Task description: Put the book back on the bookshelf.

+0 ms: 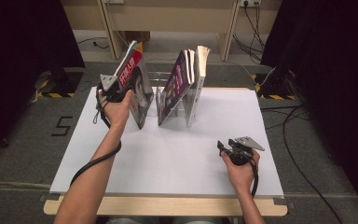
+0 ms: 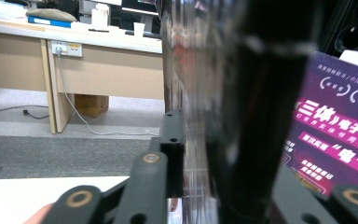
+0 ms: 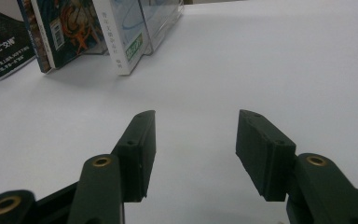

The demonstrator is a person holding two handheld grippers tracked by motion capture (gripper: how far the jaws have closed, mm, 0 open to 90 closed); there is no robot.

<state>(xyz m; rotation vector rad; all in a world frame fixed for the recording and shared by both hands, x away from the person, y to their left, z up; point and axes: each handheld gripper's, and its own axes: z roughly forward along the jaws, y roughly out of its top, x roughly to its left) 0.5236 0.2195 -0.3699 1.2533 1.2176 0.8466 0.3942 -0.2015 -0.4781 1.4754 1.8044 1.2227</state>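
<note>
Setting: white board point(image 1: 177, 158) on a wooden table, grey carpet and desks behind.
Rack: clear acrylic book stand point(image 1: 186, 100) at the far edge, holding a purple magazine point(image 1: 175, 86) and a white book point(image 1: 199, 63).
Left gripper point(image 1: 121, 88): at the red-and-black magazine point(image 1: 137, 88) leaning at the rack's left end; jaws stand either side of its edge, whether they press it I cannot tell.
Right gripper point(image 3: 193, 140): released, jaws apart over bare board, well away from the rack.
Risk: a loosened hold could let the tilted magazine slide or topple.
</note>
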